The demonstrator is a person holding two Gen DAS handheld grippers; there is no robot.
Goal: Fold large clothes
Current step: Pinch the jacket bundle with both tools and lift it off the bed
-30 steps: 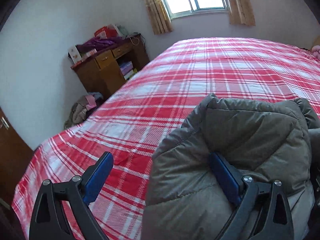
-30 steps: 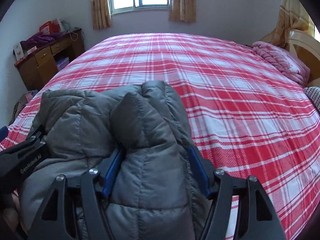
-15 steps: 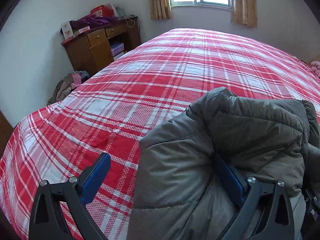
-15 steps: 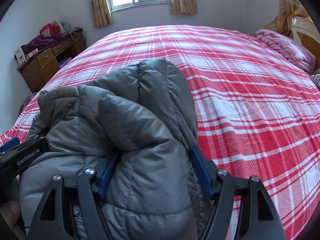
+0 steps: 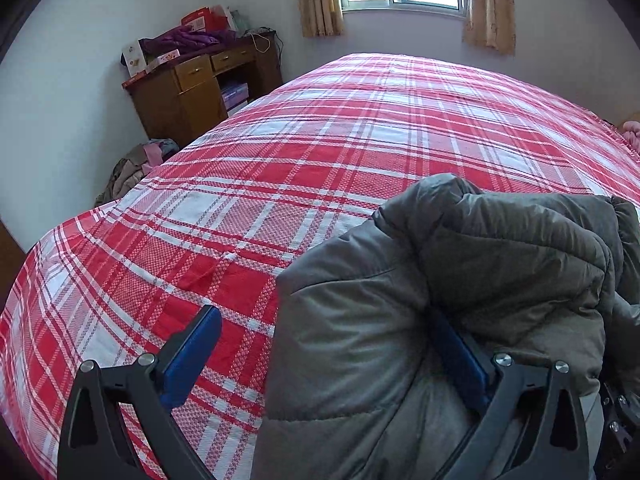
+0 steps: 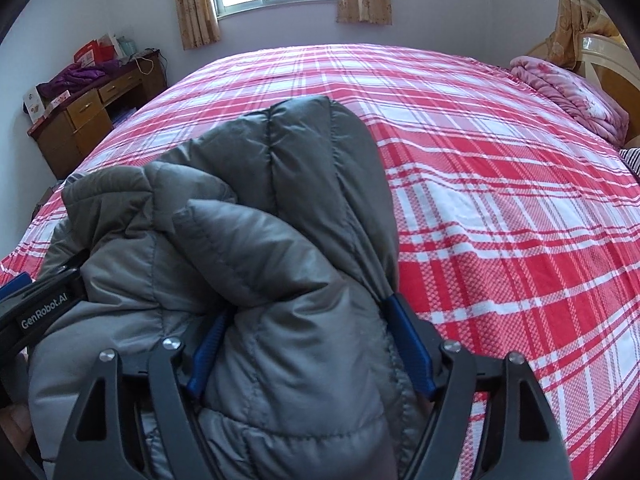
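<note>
Garment: you handle a grey quilted puffer jacket (image 6: 280,248), bunched into a thick padded mass on the near edge of the red-and-white plaid bedspread (image 5: 320,152).

Right claw state: the right gripper (image 6: 312,344) has a fat roll of jacket between its blue pads (image 6: 412,344). Its jaws are opening at this moment. Both pads remain against the fabric, so treat the roll as not yet freed.

Left claw state: the left gripper (image 5: 324,360) stands wide and released. Its outer blue pad (image 5: 192,356) hangs free over bare bedspread. Its inner pad is sunk into a crease of the jacket, with nothing pinched across the span.

Jacket relative to right claw: directly between the fingers and running forward from them. The long axis follows the pointing line, ending in a rounded quilted end ahead of the tips.

Jacket relative to left claw: offset to the inner side. It covers only the inner half of the span.

Nearer hand: the right, in my judgement, since it is centred on the bundle. The left sits at the bundle's flank.

Clear ground: open bedspread lies ahead of both claws and outboard of each.

Next move, judged: let the right pads clear the roll, then draw straight back along its axis to avoid dragging the fold askew.

Caution: puffy fill springs back; expect the roll to loosen.
</note>
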